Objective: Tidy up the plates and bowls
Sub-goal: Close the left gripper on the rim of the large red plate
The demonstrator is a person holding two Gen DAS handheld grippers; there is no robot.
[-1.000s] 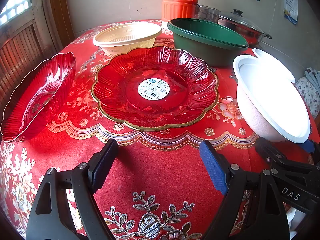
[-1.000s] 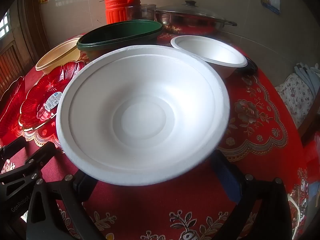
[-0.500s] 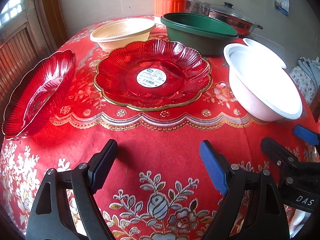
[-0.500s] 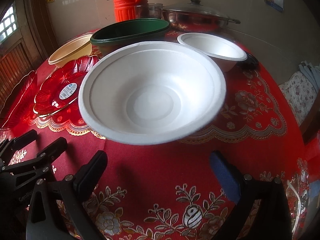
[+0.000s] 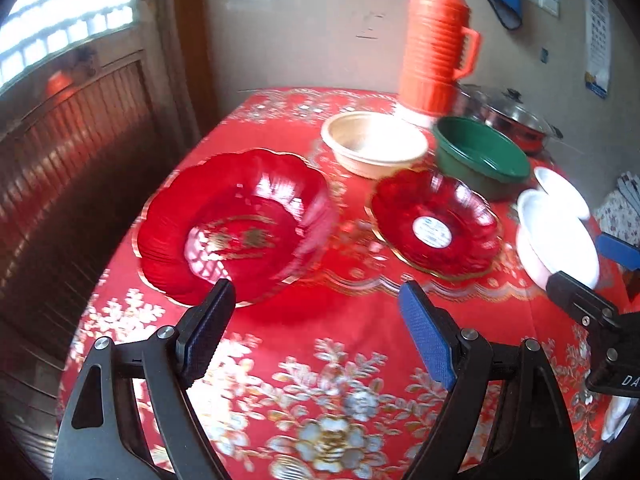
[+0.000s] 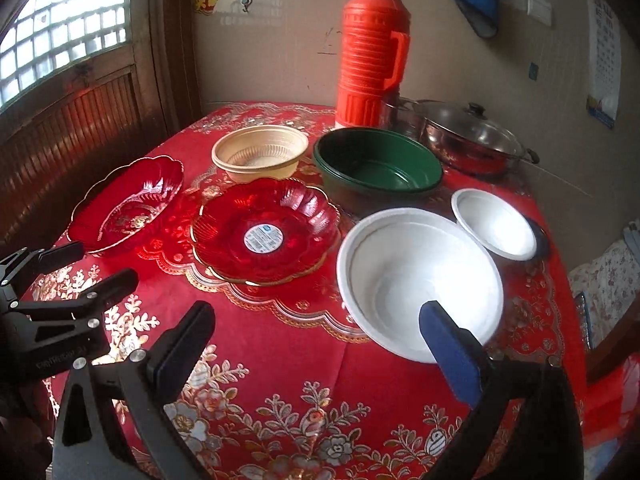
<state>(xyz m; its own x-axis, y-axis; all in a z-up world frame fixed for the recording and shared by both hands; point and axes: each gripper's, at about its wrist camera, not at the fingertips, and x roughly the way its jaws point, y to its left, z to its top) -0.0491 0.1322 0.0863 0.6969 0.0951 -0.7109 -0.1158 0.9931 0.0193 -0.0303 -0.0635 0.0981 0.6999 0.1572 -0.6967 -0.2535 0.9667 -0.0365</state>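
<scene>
Left gripper [image 5: 316, 312], jaws spread and empty, above the red tablecloth [image 5: 340, 320], facing the transparent red dish [image 5: 236, 224] at the table's left; right gripper [image 6: 316, 336], likewise spread and empty, near the large white bowl [image 6: 416, 276], which sits on the cloth; small white bowl [image 6: 496, 224] just behind it; red plate with a sticker [image 6: 266, 230] at centre; beige bowl [image 6: 260, 152] and green bowl [image 6: 378, 166] behind, before the orange thermos [image 6: 372, 52].
</scene>
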